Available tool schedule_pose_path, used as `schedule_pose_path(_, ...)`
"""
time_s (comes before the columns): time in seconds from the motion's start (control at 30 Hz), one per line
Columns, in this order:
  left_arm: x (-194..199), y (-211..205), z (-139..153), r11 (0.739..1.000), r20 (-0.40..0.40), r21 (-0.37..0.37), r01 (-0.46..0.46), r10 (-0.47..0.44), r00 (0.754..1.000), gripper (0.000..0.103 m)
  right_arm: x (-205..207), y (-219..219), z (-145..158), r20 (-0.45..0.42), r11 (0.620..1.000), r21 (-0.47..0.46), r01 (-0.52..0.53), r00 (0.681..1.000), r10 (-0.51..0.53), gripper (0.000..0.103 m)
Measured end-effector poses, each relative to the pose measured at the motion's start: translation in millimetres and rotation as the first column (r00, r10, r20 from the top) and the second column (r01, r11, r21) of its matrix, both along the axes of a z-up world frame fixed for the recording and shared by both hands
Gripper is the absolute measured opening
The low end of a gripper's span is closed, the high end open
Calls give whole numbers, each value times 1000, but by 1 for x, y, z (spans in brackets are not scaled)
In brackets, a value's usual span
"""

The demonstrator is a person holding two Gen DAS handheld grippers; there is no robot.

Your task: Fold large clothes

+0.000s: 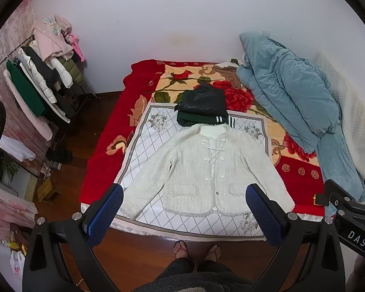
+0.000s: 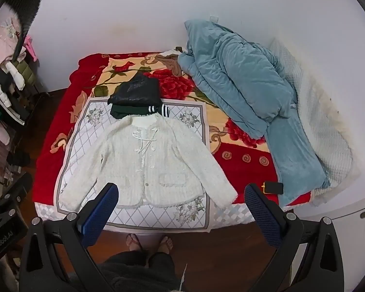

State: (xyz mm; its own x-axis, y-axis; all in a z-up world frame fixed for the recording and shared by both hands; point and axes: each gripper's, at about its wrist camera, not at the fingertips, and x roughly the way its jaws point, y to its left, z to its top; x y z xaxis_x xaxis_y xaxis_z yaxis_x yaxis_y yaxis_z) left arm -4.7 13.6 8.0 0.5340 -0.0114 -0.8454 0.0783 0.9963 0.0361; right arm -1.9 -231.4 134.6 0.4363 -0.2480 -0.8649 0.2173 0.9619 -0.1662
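A white fluffy jacket (image 1: 202,168) lies flat, front up, sleeves spread, on a white diamond-patterned cloth (image 1: 143,143) on the bed. It also shows in the right wrist view (image 2: 146,163). Behind its collar sits a stack of folded clothes: a black garment (image 1: 202,99) on a dark green one with white stripes (image 1: 202,120). My left gripper (image 1: 183,196) is open and empty, held high above the jacket's hem. My right gripper (image 2: 181,194) is open and empty, also above the hem. Neither touches the jacket.
A red floral blanket (image 1: 104,131) covers the bed. A blue quilt (image 1: 292,92) is heaped at the right. A small dark phone-like object (image 2: 272,187) lies near the bed's front right. A clothes rack (image 1: 41,82) stands left. The person's feet (image 1: 197,250) are at the bed's front edge.
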Motion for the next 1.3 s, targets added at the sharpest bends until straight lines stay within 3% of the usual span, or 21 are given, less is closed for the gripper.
schedule_pose_path(1.3, 1, -11, 7, 1000, 14, -7, -7, 7, 1000, 102, 2, 5, 7, 9, 1000, -6, -17, 1000, 18, 103)
